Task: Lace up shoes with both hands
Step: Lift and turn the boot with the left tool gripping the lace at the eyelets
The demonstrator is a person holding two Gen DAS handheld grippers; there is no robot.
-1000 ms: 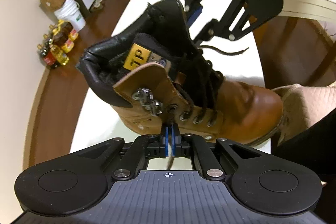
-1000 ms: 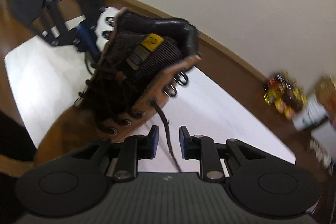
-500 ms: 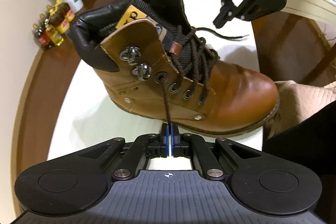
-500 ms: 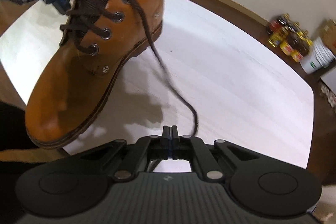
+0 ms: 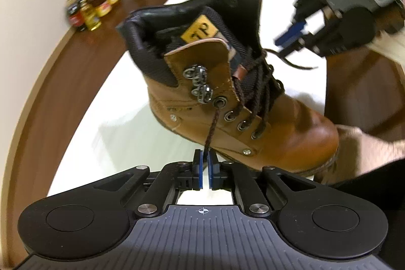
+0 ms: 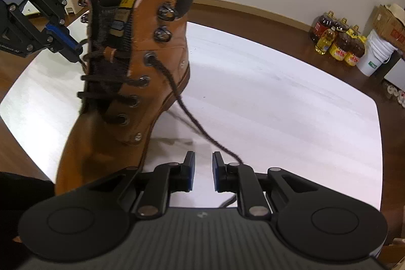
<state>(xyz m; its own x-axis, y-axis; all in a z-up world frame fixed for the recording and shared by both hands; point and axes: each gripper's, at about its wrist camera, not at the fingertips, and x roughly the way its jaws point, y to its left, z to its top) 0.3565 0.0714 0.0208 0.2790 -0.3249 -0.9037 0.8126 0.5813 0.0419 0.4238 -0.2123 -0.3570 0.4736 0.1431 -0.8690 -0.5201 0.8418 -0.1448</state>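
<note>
A tan leather boot (image 5: pixel 227 103) is standing on the white table (image 5: pixel 106 133), its black padded collar gaping and a yellow tag showing on the tongue. Dark brown laces (image 5: pixel 255 82) are crossing through the lower round eyelets, while the two metal hooks (image 5: pixel 200 82) above them are sitting bare. From the top eyelet on each side a loose end is trailing out.

The left claw (image 5: pixel 205 170) is hovering just beside the boot's near side; its blue pads are parting, and the lace end (image 5: pixel 211 128) from that eyelet is running down into the narrow gap between them, though I cannot tell whether the pads are touching it. In the right wrist view, the right claw (image 6: pixel 203 170) is spreading with only bare table between its pads; the other lace end (image 6: pixel 182 103) is sagging from the top eyelet across the table and passing just to the right of the right-hand finger (image 6: pixel 217 168), outside the gap.

On the wooden floor by the wall, well apart from the table, yellow-capped oil bottles (image 6: pixel 336 39) are clustering beside a white bucket (image 6: pixel 374 55) and a cardboard box (image 6: pixel 389 19). Near the boot's toe a person's sleeve (image 5: pixel 362 151) is crowding the table edge.
</note>
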